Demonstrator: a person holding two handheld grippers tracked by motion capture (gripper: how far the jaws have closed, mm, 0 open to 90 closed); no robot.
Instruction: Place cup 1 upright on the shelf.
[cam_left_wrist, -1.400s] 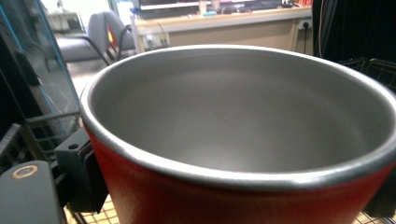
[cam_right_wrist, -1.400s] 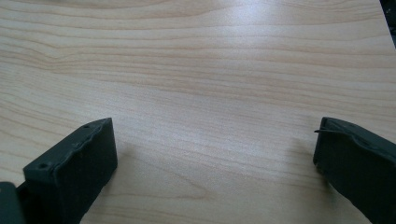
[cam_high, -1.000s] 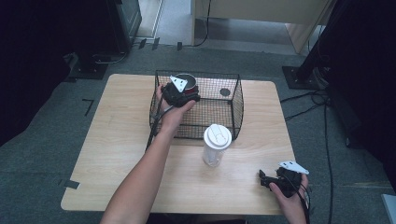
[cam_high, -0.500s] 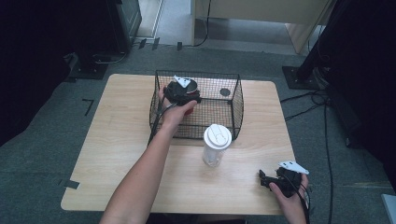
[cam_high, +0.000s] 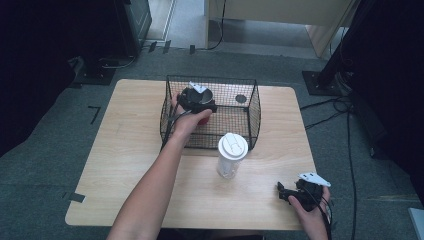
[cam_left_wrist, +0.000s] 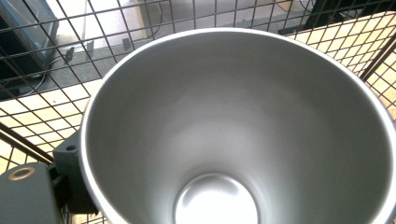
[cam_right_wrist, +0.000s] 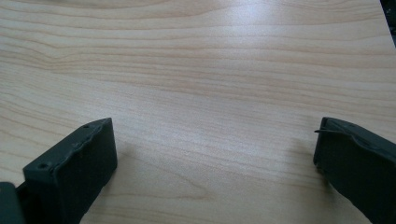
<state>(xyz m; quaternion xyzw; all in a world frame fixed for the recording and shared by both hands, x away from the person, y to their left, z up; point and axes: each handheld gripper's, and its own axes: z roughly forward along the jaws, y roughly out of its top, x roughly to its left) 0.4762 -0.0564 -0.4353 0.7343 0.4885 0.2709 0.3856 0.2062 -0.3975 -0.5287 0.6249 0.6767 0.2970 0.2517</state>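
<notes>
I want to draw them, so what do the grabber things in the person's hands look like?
Both are black. The left gripper and the right gripper each carry a grey three-cornered plate on top and trail a black cable. The right one's fingers are blocky and black. The forearms are bare, with no sleeves.

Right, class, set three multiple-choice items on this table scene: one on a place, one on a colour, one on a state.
1. Where is the silver metal cup?
A. inside the black wire basket
B. on the floor
C. beside the right claw

2. What colour is the lid of the clear plastic tumbler?
A. red
B. white
C. green

3. How is the right claw?
A. shut on the tumbler
B. shut on the cup
C. open over bare wooden table

Key: 1 A, mesh surrounds the cup; 2 B, the lid shows white from above; 3 C, its jaws stand wide apart over wood grain.
</notes>
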